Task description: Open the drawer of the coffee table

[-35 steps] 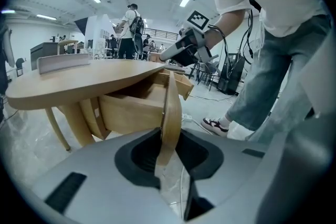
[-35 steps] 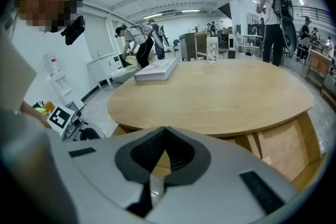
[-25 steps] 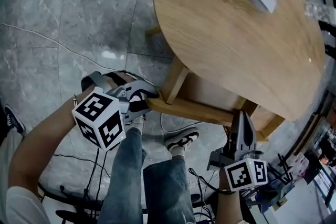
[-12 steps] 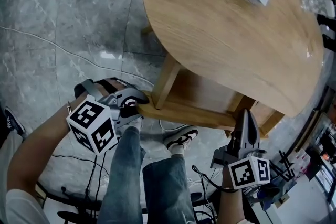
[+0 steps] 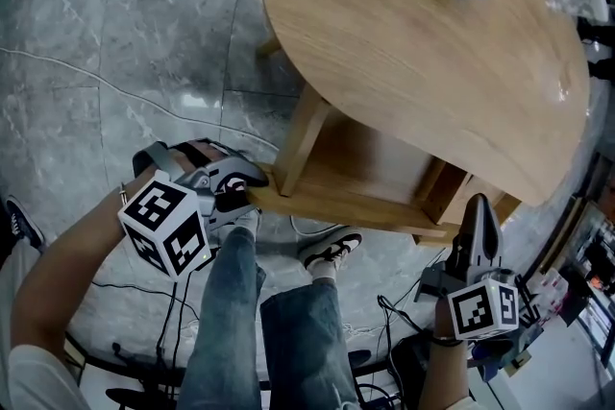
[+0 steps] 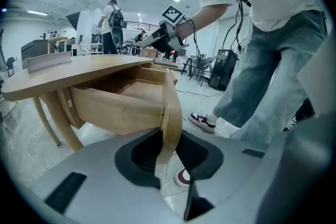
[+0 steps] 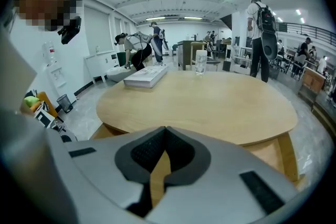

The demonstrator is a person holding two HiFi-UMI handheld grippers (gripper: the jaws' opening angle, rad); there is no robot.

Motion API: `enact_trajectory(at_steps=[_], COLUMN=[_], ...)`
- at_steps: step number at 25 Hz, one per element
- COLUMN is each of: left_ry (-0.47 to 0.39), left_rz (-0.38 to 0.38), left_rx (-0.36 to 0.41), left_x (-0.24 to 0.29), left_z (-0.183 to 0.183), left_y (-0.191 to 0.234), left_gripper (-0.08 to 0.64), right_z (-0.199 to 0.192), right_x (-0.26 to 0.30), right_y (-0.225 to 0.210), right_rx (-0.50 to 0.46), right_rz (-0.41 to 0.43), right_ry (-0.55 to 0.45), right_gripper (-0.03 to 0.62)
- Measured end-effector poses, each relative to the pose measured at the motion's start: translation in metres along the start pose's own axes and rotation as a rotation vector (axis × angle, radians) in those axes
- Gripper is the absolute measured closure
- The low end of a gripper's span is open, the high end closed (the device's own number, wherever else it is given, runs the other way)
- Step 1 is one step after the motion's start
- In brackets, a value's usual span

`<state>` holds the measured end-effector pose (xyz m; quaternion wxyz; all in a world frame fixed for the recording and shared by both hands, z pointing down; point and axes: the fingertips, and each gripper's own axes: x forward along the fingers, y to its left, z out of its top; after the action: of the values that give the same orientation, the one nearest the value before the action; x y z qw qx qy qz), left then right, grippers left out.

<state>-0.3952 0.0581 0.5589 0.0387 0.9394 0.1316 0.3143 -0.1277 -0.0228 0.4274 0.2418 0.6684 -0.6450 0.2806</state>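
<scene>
The pale wooden drawer front [image 6: 171, 107] of a round coffee table [image 5: 413, 43] was clamped by the left gripper [image 5: 252, 192]; the right gripper [image 5: 479, 211] was closed, empty.

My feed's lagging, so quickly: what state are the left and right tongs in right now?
Left tongs: closed on the drawer front.
Right tongs: closed, holding nothing.
</scene>
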Motion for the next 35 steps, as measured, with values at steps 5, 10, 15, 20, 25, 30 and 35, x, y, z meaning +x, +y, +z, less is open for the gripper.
enact_trajectory(at_steps=[5,10,15,20,25,30,35], left_ry=[0.014,0.015,0.028,0.056,0.068,0.089,0.078], left_rz=[-0.016,-0.014,-0.019,-0.03,-0.034,-0.034,-0.024], left_rx=[0.0,0.004,0.006,0.03,0.022,-0.01,-0.054], left_x=[0.002,0.003,0.004,0.008,0.013,0.024,0.024], left_z=[-0.006,-0.008,-0.009,-0.016,-0.022,-0.035,-0.037], left_y=[-0.01,-0.01,-0.014,-0.014,-0.014,-0.013,-0.011], left_gripper=[0.482,0.482,0.482,0.482,0.478,0.462,0.455], right_z=[-0.006,-0.011,-0.013,-0.018,-0.025,-0.029,-0.025], right_x=[-0.007,-0.012,-0.017,-0.017,-0.015,-0.013,-0.013], right_y=[-0.002,-0.008,-0.012,-0.01,-0.009,-0.012,-0.016], right_rx=[0.011,0.027,0.038,0.044,0.058,0.069,0.056], right_rz=[-0.01,-0.034,-0.043,-0.039,-0.035,-0.041,-0.043], right_ry=[0.001,-0.004,-0.006,-0.007,-0.005,-0.004,-0.008], right_gripper=[0.592,0.592,0.592,0.592,0.592,0.592,0.592])
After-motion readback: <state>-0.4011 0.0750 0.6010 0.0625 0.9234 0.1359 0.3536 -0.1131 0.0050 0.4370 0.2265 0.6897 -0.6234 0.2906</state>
